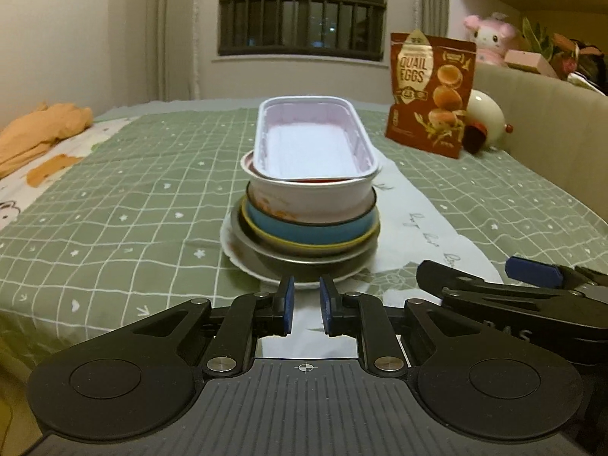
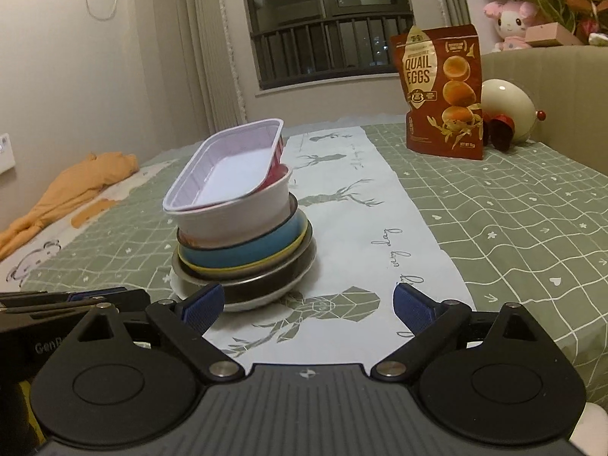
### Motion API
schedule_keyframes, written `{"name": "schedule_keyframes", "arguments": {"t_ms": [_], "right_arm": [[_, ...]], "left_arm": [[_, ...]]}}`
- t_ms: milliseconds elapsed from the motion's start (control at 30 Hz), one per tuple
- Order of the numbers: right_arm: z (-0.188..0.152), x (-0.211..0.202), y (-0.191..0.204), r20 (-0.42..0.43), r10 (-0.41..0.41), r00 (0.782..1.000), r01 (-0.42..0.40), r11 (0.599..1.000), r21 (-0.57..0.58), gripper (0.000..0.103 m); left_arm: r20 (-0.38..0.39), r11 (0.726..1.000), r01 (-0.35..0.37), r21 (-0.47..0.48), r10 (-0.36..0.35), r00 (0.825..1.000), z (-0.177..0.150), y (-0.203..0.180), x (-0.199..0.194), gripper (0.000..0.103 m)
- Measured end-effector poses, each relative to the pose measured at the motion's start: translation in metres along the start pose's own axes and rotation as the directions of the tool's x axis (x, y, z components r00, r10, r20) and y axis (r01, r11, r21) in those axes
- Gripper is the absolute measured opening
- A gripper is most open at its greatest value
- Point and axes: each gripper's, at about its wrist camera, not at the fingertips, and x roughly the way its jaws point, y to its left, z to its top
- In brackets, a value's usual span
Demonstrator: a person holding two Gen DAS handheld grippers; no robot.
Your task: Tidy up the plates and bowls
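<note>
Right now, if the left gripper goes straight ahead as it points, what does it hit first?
Most likely the near rim of the white plate under the stacked dishes, dead ahead of the left gripper. Its fingers are nearly shut and empty. Depth is uncertain.

Dark barred window [image 1: 302, 11], pale walls [image 1: 68, 30], curtains [image 2: 212, 45], dim light.

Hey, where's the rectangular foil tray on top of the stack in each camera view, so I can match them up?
Left wrist view: the foil tray sits just above centre, topping the stack of bowls, seen end-on.
Right wrist view: the foil tray sits left of centre, tilted, running diagonally atop the same stack.
Shared landmark: the quail eggs bag stands behind and right of the tray in both.
</note>
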Motion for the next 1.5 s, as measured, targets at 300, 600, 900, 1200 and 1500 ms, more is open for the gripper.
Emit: {"name": "schedule_keyframes", "arguments": {"t_ms": [300,600,900,1200,1500], "right_arm": [[-0.0047,0.0024,-0.0025,-0.018,-0.027,0.999,0.027,0.999,-0.018,0.096],[-0.0044,0.0032,-0.0005,-0.026,-0.027,0.999,0.026,0.999,-0.028,0.096],[-0.0042,0.004,0.0004,-0.031,-0.028,0.999,0.027,0.999,-0.032,0.096],[-0.0041,0.0031,0.0004,-0.031,-0.028,0.999,0.027,0.999,-0.035,0.096],[-0.005,0.0032,-0.0001,-0.032,-0.031,0.999,0.03,0.999,-0.031,0.096]], "left_arm": [[-0.014,1.0,-0.002,-0.008,0.002,1.0,-0.0015,0.0017,0.0017,0.017],[-0.03,1.0,0.0,-0.016,-0.001,1.0,-0.0031,0.0026,0.0048,0.017],[-0.038,1.0,0.002,-0.023,-0.003,0.999,-0.0034,0.0035,0.0073,0.017],[-0.038,1.0,0.006,-0.025,-0.007,0.999,-0.0049,0.0026,0.0074,0.017],[-0.036,1.0,0.008,-0.028,-0.009,0.999,-0.0058,0.0018,0.0058,0.017]]}}
